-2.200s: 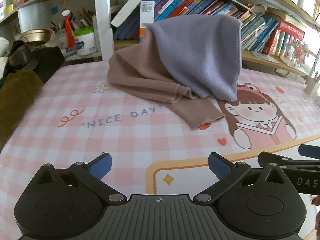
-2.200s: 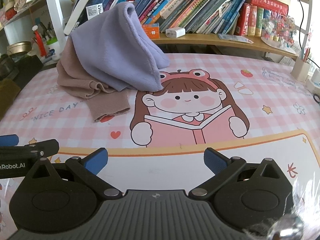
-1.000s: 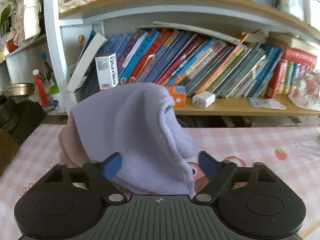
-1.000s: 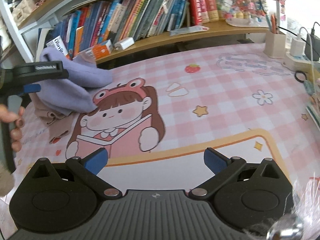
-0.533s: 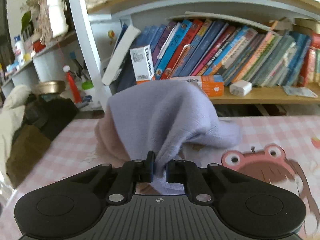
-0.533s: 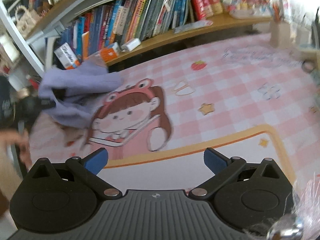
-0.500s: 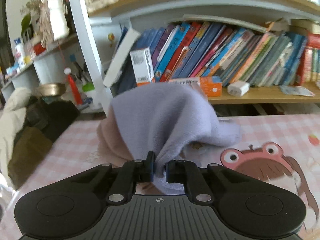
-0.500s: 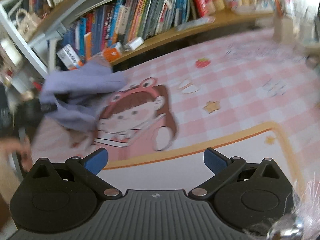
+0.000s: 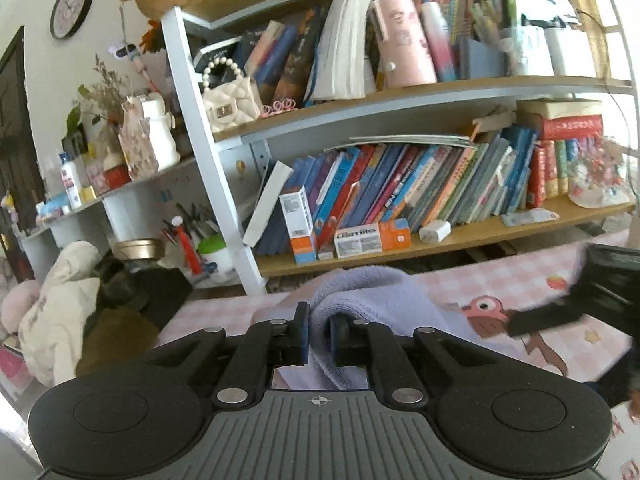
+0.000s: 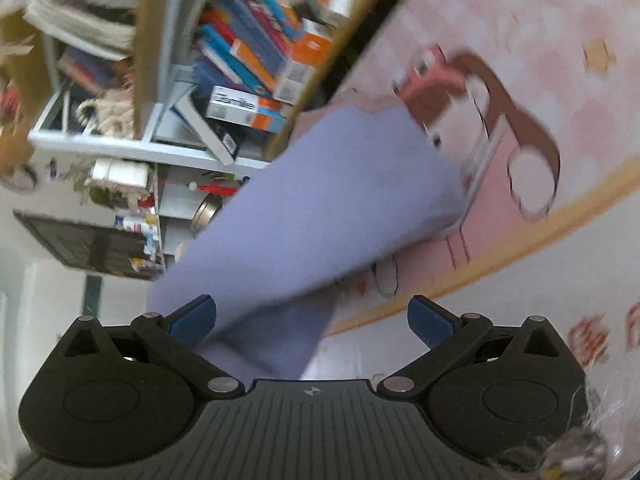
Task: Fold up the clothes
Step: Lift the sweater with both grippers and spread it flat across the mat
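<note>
Daylight floods both fisheye views, brightest at the upper right of the left wrist view, where glare washes out the bookshelf (image 9: 440,92) edge. Straight lines bow strongly near the rims. The right wrist view is tilted and motion-blurred throughout, smearing the lavender cloth (image 10: 312,208).

Lavender fleece garment (image 9: 362,292), bunched, lifted off pink table, draping
</note>
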Motion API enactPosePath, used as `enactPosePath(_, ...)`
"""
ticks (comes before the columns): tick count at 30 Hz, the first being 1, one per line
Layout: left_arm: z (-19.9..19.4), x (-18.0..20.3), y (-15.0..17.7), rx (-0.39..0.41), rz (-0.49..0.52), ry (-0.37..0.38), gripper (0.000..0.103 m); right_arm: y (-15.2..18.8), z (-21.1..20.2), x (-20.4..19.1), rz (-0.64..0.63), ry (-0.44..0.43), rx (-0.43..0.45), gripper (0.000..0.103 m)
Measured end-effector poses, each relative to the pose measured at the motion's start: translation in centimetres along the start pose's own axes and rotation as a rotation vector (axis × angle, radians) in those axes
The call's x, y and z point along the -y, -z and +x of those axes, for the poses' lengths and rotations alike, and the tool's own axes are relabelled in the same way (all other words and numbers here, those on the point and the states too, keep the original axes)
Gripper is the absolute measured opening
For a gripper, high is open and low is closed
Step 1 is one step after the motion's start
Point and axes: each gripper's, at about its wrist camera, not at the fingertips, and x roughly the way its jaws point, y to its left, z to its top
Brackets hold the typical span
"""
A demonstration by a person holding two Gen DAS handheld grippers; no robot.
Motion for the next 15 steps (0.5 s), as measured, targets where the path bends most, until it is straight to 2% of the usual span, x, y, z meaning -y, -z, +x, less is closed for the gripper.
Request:
enactPosePath(4, -2.7, 0.7, 0.3, 0.0, 0.01, 0.011, 0.009, -0.1, 1.2, 1.1, 0.124, -0.054, 0.006, 0.103)
enactPosePath(7, -4.5, 1.0, 0.2, 0.012, 0.02, 0.017, 0.009, -0.1, 1.6, 2.6, 0.251, -0.046, -0.01, 0.1)
enactPosePath(8, -4.9, 1.1, 0.1, 0.017, 0.023, 0.019, 0.009, 0.0, 1.8, 3.0, 0.285, -0.04, -0.011, 0.094)
enactPosePath(9, -5.4, 1.1, 0.0, 0.024, 0.025, 0.022, 0.009, 0.0, 1.7, 3.1, 0.296, -0.032, 0.003, 0.067)
enactPosePath(11, -6.3, 0.9, -0.3, 0.057, 0.018, 0.037, 0.007, -0.2, 1.4, 3.4, 0.314, -0.014, 0.034, 0.026)
enactPosePath(12, -6.7, 0.7, -0.5, 0.075, 0.013, 0.045, 0.007, -0.6, 0.9, 3.1, 0.297, -0.036, 0.058, 0.02)
enactPosePath(15, -7.6, 1.1, -1.2, 0.125, 0.024, 0.073, 0.006, -1.8, -0.7, 2.1, 0.24, -0.108, 0.133, 0.012)
